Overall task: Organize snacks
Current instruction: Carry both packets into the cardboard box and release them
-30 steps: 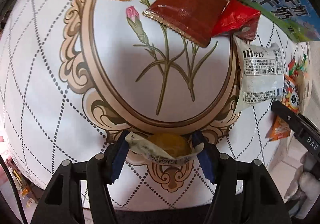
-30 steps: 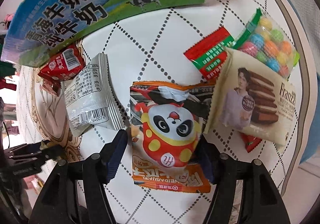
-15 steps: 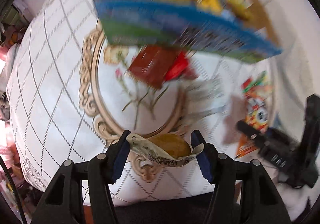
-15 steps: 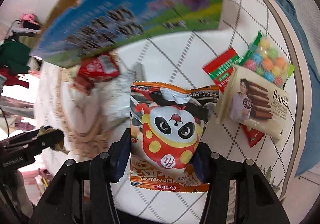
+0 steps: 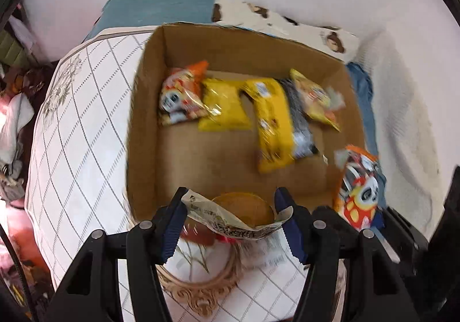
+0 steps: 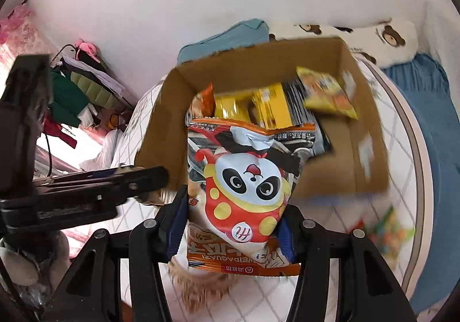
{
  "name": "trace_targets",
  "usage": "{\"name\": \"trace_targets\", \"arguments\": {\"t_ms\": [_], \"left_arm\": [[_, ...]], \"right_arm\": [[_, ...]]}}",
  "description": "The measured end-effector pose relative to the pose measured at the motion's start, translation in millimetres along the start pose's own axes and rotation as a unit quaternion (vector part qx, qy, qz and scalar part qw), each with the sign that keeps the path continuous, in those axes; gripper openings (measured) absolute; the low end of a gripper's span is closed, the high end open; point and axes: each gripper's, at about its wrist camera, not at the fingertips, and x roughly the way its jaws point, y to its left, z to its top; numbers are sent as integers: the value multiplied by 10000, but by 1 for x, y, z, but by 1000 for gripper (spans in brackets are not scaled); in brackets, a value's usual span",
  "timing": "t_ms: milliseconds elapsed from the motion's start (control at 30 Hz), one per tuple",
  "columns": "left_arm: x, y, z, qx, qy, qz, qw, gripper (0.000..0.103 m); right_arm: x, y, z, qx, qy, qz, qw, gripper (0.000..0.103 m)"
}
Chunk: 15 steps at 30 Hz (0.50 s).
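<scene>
We are carrying two snacks at once toward the open brown cardboard box (image 5: 143, 132) that is standing on the white quilted bed cover with the grey diamond pattern (image 5: 72, 149). Our left gripper (image 5: 231, 224) is grasping a small clear-wrapped round golden pastry (image 5: 244, 212), its blue-padded jaws clenched on the two ends of the wrapper, and the packet is hanging just at the near wall of the box, not yet over the floor of it. Our right gripper (image 6: 233, 224) is gripping an orange and red foil snack bag printed with a cartoon panda (image 6: 244, 186); its jaws have just been closing on the lower part of that bag, and the pads are pressing on both sides. In the left wrist view the same bag is showing at the box's right near corner, outside the wall.

A fair share of the sorting is looking done already: inside the box we are seeing another panda bag (image 5: 181, 97), a plain yellow packet (image 5: 224, 106), a long yellow bar-shaped pack (image 5: 273, 123), a dark grey and white packet (image 5: 302, 132) beside it and a yellow-orange pouch (image 5: 316, 97) at the far right.

What is left, as far as we are judging it, is dropping these two in, and then fetching what is remaining on the bed: a blurred clear bag of coloured sweets (image 6: 388, 230) to the right of the box, and some red and white wrappers (image 5: 230, 238) partly hidden under the pastry. How many more are lying out of view we cannot tell.
</scene>
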Motion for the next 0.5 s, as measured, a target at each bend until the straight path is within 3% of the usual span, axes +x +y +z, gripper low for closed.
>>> {"name": "trace_targets", "arguments": {"t_ms": [167, 367, 433, 467, 500], "left_arm": [[35, 26, 36, -186, 321, 268, 9990, 59], [64, 44, 48, -382, 666, 344, 9965, 61], [68, 47, 49, -414, 664, 422, 9960, 72], [68, 47, 50, -415, 655, 352, 9964, 75], [69, 46, 50, -423, 657, 265, 9966, 86]], "right_arm": [[46, 5, 26, 12, 396, -80, 9992, 56], [91, 3, 35, 43, 765, -101, 9970, 57], [103, 2, 37, 158, 926, 15, 9956, 58], [107, 1, 38, 200, 944, 18, 9953, 65], [112, 3, 40, 118, 996, -38, 9950, 82]]}}
